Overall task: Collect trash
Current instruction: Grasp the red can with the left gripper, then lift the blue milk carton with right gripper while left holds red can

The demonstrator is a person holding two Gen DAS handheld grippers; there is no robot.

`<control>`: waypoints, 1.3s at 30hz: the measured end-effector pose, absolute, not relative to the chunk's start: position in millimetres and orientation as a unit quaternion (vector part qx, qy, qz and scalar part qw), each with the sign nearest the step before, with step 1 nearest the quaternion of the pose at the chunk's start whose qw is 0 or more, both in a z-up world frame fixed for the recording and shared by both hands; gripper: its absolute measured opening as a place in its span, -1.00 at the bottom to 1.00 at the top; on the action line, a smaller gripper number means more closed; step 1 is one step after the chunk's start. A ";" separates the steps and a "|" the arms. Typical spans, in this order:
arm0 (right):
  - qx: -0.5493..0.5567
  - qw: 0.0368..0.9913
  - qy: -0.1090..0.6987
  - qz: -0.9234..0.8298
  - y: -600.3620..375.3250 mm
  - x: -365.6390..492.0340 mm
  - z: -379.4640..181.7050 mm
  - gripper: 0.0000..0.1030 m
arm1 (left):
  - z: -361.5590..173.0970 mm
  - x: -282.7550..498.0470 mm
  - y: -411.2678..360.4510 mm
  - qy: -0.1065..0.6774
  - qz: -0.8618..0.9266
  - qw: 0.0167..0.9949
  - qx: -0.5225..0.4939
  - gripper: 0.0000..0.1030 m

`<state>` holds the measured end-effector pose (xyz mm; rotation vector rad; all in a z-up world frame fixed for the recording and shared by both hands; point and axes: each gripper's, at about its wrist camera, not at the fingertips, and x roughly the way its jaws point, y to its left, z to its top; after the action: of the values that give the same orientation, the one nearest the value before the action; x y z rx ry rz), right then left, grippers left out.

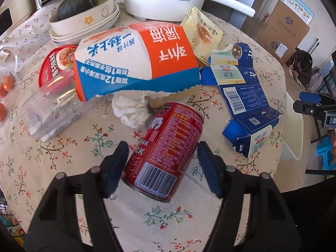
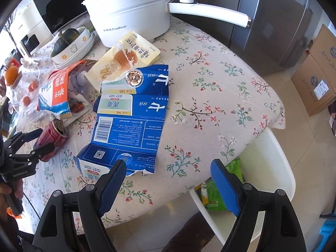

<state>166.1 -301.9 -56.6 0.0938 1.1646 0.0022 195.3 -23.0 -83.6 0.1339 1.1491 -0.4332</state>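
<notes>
The left gripper (image 1: 162, 157) stands wide, its blue fingers either side of a red can (image 1: 166, 151) that lies on its side on the flowered bench (image 2: 210, 96); whether they touch it I cannot tell. Beyond the can lie a crumpled tissue (image 1: 131, 109), an orange and white carton (image 1: 136, 61) and a flattened blue carton (image 2: 130, 121). The right gripper (image 2: 170, 176) hangs wide and holds nothing, over the bench's edge, above a white bin (image 2: 279, 163) with green wrappers (image 2: 212, 195) inside.

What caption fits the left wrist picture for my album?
Open left gripper straddles a tipped red can on the flowery tablecloth.
</notes>
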 end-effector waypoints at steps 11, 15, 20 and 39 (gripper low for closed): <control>0.134 0.795 0.591 0.033 -295.8 175.5 -90.2 0.63 | -72.9 176.7 -9.1 0.545 -0.168 0.821 0.033 0.19; 0.186 0.779 0.598 0.035 -298.3 180.1 -103.4 0.59 | -65.0 167.9 -5.6 0.540 -0.169 0.824 0.025 0.19; 0.219 0.779 0.587 0.034 -299.4 184.2 -107.1 0.29 | -58.4 159.0 -3.0 0.533 -0.173 0.828 0.028 0.19; 0.253 0.811 0.524 0.068 -300.8 178.8 -71.9 -0.82 | -42.7 144.4 1.0 0.518 -0.168 0.839 0.008 0.18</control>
<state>178.8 -300.8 -71.9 0.5407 1.1188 0.1447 144.4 1.0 -42.7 0.0169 1.0949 -0.3560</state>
